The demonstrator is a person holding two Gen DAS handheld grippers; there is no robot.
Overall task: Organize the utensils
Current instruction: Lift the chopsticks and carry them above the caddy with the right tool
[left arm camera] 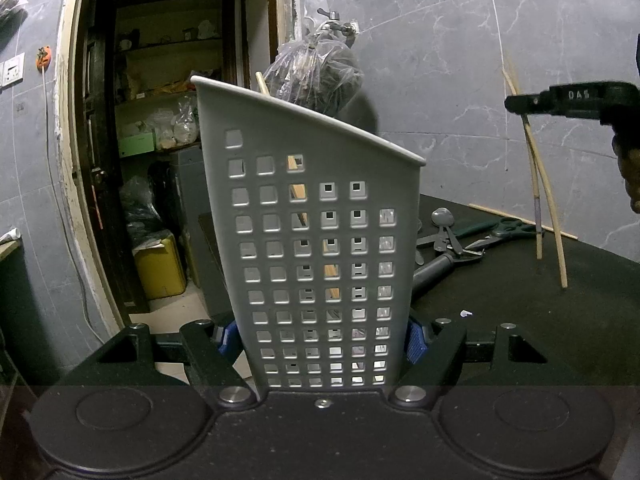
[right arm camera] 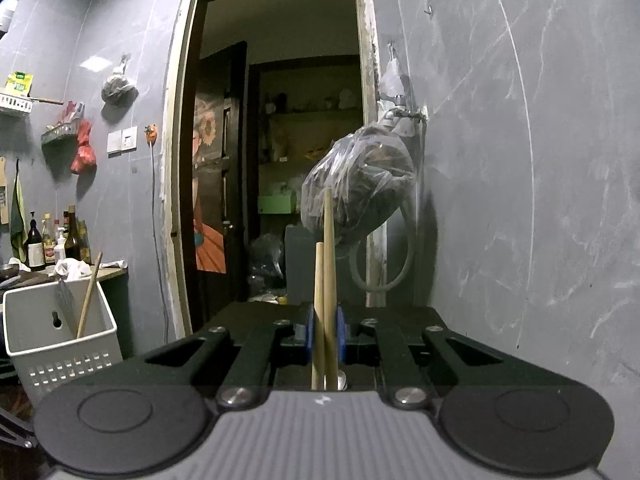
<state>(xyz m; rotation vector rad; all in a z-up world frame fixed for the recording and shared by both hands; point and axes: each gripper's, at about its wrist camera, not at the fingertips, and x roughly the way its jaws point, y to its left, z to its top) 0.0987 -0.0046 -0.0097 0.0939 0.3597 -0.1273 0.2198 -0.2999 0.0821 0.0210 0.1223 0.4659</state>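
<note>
My left gripper (left arm camera: 320,338) is shut on a white perforated utensil holder (left arm camera: 316,240), its blue pads pressed on both side walls. A wooden stick (left arm camera: 262,84) pokes out of the holder's top. My right gripper (right arm camera: 324,334) is shut on a pair of wooden chopsticks (right arm camera: 326,280) that stand upright between its blue pads. In the left wrist view the right gripper (left arm camera: 516,103) is high at the right, with the chopsticks (left arm camera: 538,184) hanging down from it. In the right wrist view the holder (right arm camera: 60,332) stands at lower left with a wooden stick (right arm camera: 89,296) inside.
On the dark table (left arm camera: 520,320) behind the holder lie a spoon (left arm camera: 442,220), green-handled scissors (left arm camera: 500,232), pliers (left arm camera: 444,264) and one loose chopstick (left arm camera: 520,220). A plastic bag (right arm camera: 356,184) hangs from a wall tap by an open doorway (right arm camera: 276,160). Bottles (right arm camera: 56,244) stand on a counter at left.
</note>
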